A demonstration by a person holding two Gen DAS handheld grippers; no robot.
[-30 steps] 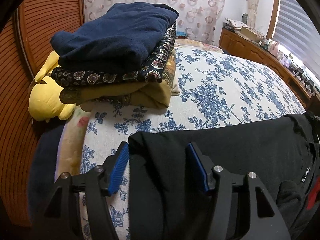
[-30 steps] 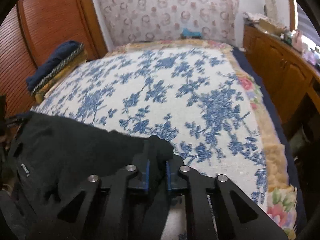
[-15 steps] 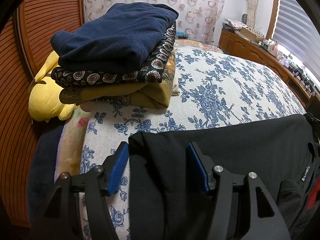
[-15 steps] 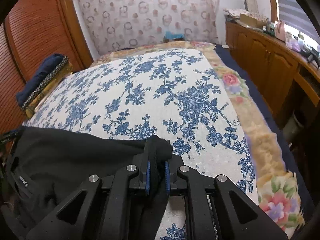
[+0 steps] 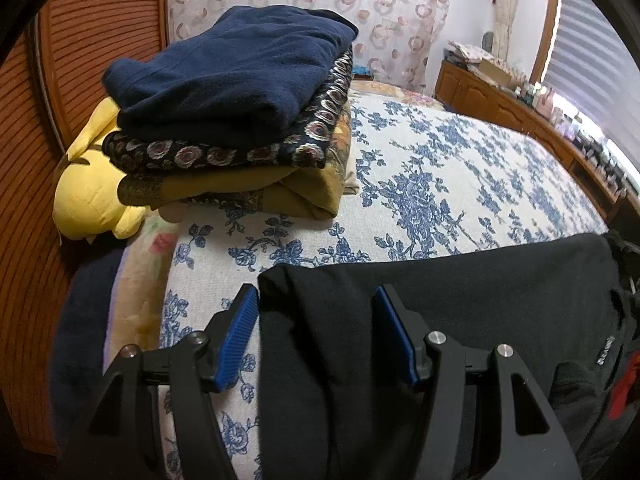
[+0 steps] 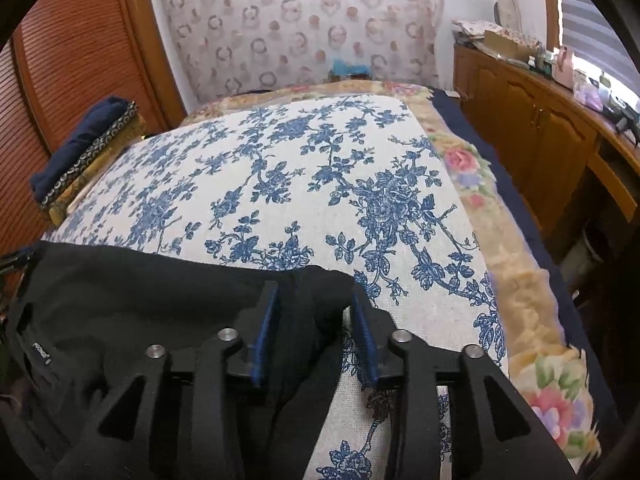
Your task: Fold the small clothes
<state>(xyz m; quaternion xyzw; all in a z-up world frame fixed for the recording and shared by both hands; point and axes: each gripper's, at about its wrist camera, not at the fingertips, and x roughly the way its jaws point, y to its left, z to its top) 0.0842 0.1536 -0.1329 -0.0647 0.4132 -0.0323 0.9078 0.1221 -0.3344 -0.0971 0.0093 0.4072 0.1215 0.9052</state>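
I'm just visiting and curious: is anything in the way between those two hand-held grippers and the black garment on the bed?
Nothing visible. The black garment already lies between the pads of the left hand-held gripper, and its corner sits inside the right hand-held gripper, whose jaws are opening.

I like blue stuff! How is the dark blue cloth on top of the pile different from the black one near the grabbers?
The navy garment is blue and looks fuzzy; the black garment looks plain and smooth. The navy garment sits folded atop a stack of other cloths; the black garment lies spread directly on the flowered bedspread. No gripper is near the navy garment; the black garment lies between both grippers' fingers. Both are dark cloth.
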